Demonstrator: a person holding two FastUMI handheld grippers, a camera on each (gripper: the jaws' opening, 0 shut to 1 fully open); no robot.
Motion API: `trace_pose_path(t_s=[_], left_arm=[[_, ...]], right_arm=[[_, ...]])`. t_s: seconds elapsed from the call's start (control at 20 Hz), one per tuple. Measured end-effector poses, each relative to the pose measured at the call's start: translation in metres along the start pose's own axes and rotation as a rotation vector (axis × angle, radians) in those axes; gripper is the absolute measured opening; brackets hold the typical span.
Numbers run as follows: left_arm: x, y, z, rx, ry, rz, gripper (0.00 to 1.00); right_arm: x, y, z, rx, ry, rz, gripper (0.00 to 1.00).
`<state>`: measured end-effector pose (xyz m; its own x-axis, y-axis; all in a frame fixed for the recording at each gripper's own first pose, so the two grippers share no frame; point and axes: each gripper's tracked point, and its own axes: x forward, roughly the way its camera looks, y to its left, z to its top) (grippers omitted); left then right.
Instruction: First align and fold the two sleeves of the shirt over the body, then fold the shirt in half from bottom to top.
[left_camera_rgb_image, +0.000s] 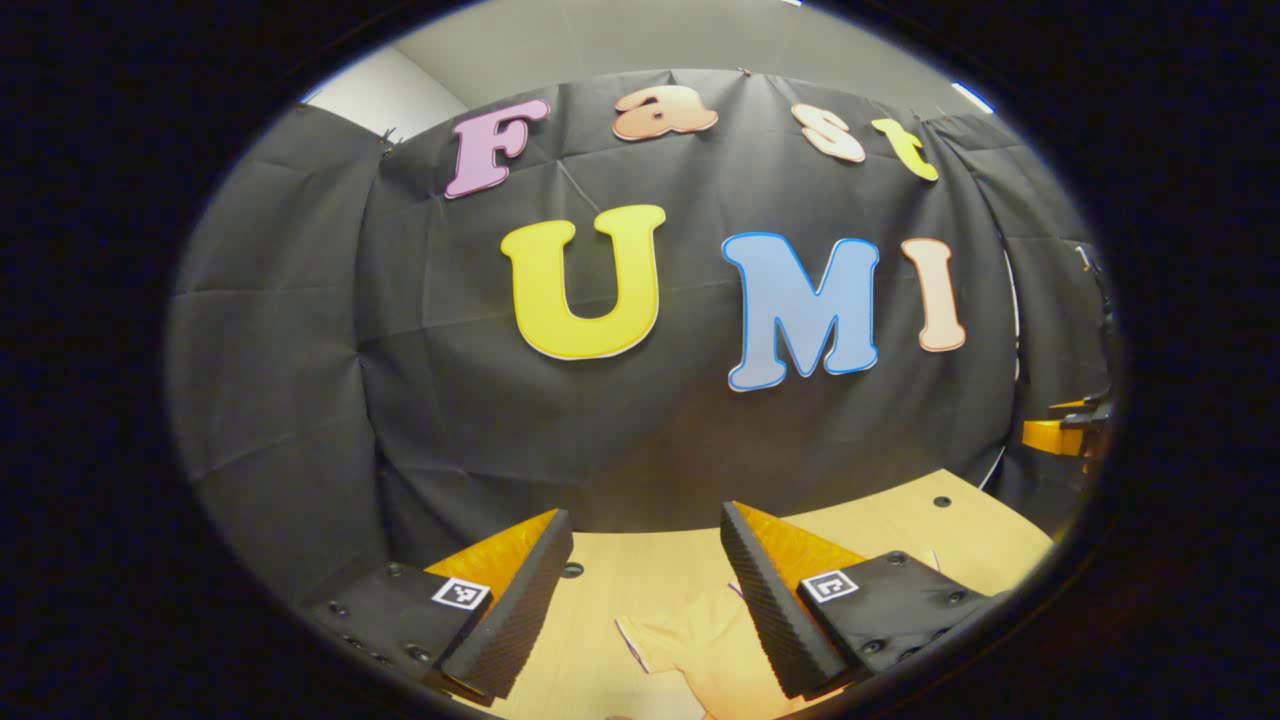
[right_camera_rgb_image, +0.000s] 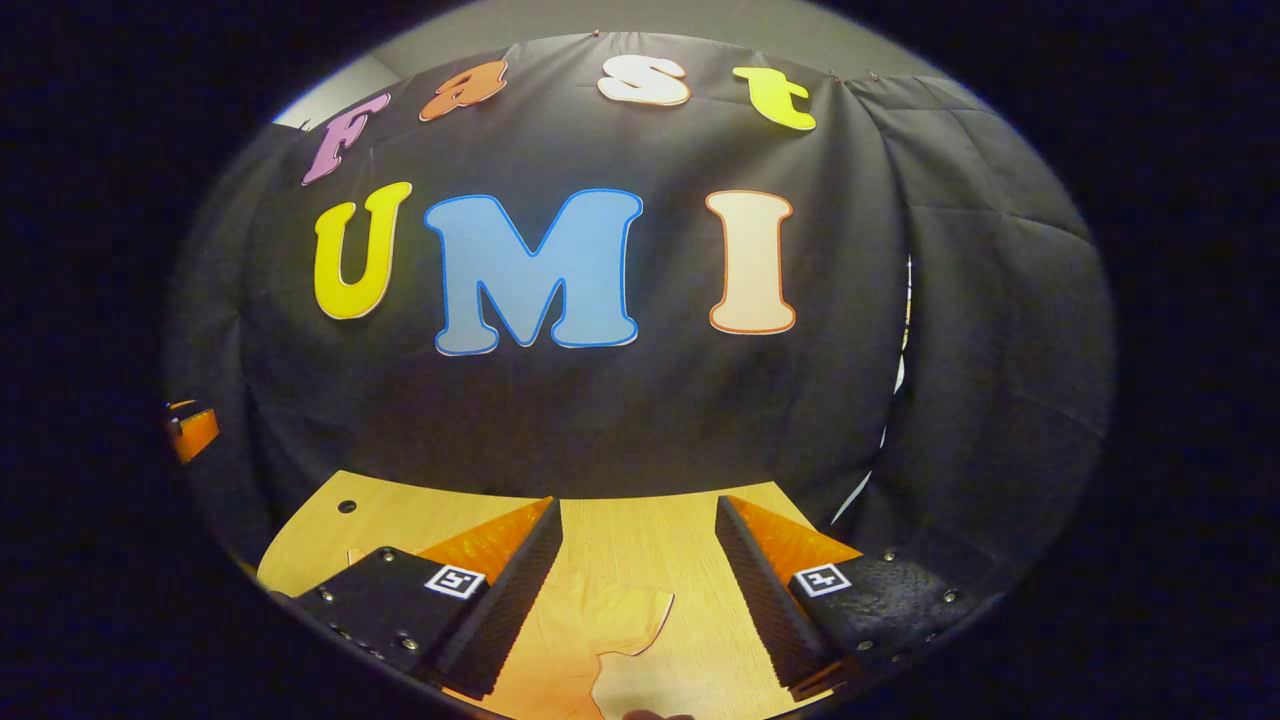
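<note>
A pale orange shirt lies flat on the wooden table. In the left gripper view one sleeve of the shirt (left_camera_rgb_image: 690, 650) reaches out below and between the fingers of my left gripper (left_camera_rgb_image: 645, 530), which hovers open above the table. In the right gripper view the other sleeve of the shirt (right_camera_rgb_image: 590, 630) lies under the open fingers of my right gripper (right_camera_rgb_image: 638, 520). Neither gripper touches the cloth. The body of the shirt is cut off at the bottom of both views.
The light wooden table (left_camera_rgb_image: 900, 520) has small dark holes (left_camera_rgb_image: 941, 501) near its far edge and ends at the black cloth wall. The other gripper (left_camera_rgb_image: 1065, 430) shows at the far right of the left gripper view, and another gripper (right_camera_rgb_image: 190, 428) at the left of the right gripper view.
</note>
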<state>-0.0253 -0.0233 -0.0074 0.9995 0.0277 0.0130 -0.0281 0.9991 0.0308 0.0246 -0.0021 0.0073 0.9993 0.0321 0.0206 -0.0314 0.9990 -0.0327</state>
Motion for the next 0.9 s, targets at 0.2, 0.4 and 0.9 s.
trace_pose_path(t_s=[0.2,0.4,0.9], left_arm=[[-0.001,-0.009,0.002,-0.004,-0.005,-0.006,1.00],[-0.001,-0.012,0.001,-0.005,-0.005,-0.008,1.00],[-0.010,-0.010,0.002,-0.004,-0.004,-0.004,1.00]], right_arm=[[0.003,-0.003,-0.004,-0.023,0.004,0.005,0.97],[0.003,-0.001,-0.008,-0.020,0.014,0.011,0.97],[0.052,-0.011,-0.095,-0.029,0.188,-0.018,0.97]])
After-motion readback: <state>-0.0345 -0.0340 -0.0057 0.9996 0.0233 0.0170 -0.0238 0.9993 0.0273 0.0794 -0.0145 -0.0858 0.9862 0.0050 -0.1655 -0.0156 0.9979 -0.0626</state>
